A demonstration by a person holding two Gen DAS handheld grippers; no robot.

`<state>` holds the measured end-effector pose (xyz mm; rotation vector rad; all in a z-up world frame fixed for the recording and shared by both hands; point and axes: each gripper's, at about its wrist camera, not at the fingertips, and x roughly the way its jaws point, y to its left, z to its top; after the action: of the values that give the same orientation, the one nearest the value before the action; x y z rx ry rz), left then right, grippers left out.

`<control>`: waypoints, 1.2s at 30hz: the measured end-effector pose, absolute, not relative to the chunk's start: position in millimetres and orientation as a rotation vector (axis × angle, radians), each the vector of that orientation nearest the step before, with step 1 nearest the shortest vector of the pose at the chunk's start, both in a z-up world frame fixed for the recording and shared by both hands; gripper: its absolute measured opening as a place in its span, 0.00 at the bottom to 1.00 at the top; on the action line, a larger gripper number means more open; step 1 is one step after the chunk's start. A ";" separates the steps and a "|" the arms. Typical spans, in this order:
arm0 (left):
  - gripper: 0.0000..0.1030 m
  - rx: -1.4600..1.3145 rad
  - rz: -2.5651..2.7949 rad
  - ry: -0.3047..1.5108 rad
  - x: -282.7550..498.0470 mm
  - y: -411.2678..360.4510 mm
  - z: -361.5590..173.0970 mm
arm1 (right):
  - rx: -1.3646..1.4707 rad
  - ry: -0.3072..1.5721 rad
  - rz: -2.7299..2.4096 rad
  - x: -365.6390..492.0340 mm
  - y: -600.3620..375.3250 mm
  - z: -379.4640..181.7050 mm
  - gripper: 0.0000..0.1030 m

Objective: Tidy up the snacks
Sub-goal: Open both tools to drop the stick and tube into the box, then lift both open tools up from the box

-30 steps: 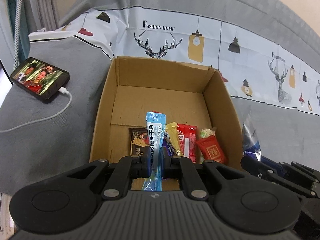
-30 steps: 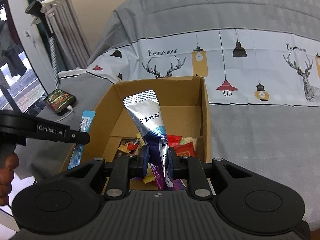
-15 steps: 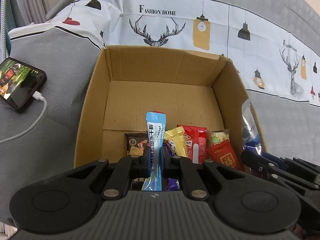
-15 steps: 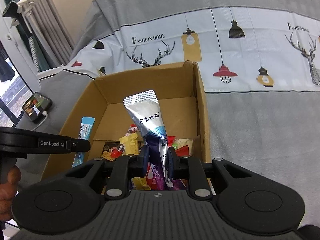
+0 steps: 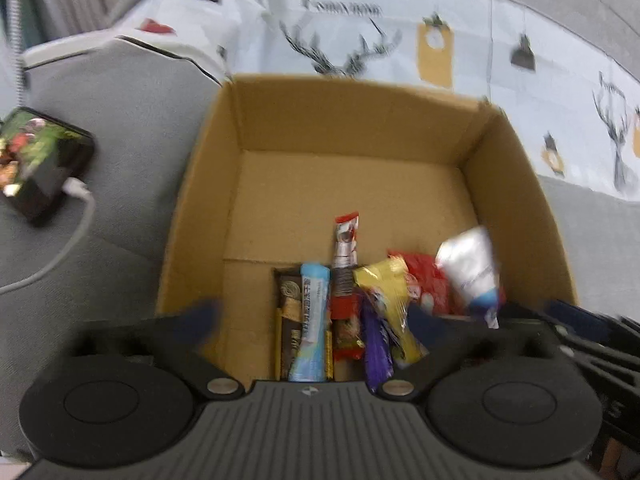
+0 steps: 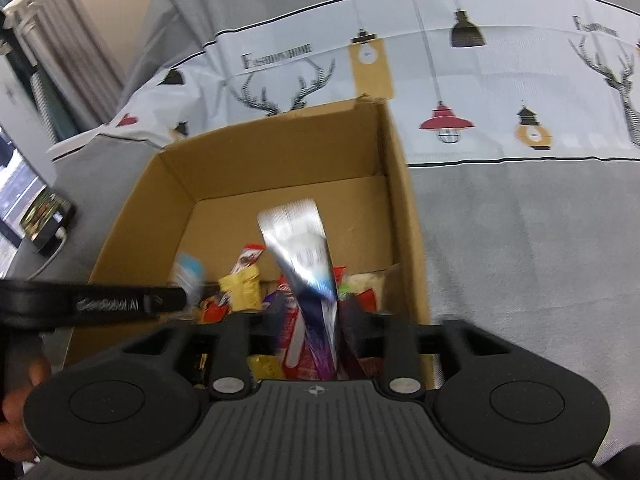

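Note:
An open cardboard box sits on a grey cover and holds several snack packets at its near end. My left gripper is open over the box, fingers spread wide. The light blue stick packet lies free between them, on the snack pile. My right gripper has its fingers apart too; the silver and blue pouch stands between them, loose and tilted. The pouch also shows at the right in the left wrist view. The blue stick shows by the left gripper in the right wrist view.
A phone with a lit screen and white cable lies on the grey cover left of the box. A printed deer and lamp cloth covers the surface behind. The far half of the box floor is bare cardboard.
Both grippers opened over the box. The blue stick packet left the left fingers and dropped onto the pile. The silver pouch came loose from the right fingers. Both views are blurred by motion.

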<state>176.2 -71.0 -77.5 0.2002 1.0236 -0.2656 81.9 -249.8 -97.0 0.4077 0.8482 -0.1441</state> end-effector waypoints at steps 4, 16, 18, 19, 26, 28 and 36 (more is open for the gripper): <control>1.00 0.255 -0.261 0.998 158.4 -65.4 -71.2 | 0.382 0.845 -0.113 65.5 -243.8 -85.8 0.83; 1.00 0.264 -0.243 1.022 81.1 -31.9 -46.2 | 0.299 0.806 -0.124 -18.7 -202.2 -52.0 0.93; 1.00 0.259 -0.243 1.005 66.7 -25.7 -38.5 | 0.287 0.787 -0.131 -32.9 -197.4 -46.5 0.93; 1.00 0.258 -0.242 0.995 60.5 -23.9 -35.0 | 0.278 0.776 -0.129 -39.5 -194.5 -43.4 0.94; 1.00 0.301 -0.222 0.923 20.2 -15.8 -15.8 | 0.215 0.708 -0.127 -71.2 -178.9 -24.2 0.96; 1.00 0.302 -0.219 0.910 11.9 -12.3 -12.6 | 0.201 0.694 -0.130 -78.9 -175.9 -19.8 0.96; 1.00 0.272 -0.203 0.886 -10.2 -2.3 -2.8 | 0.170 0.666 -0.137 -101.9 -169.3 -9.7 0.97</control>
<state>-10.2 -2.3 -2.8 0.2722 0.8858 -0.2034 -101.9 -169.3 -9.7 0.1702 0.6663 -0.1368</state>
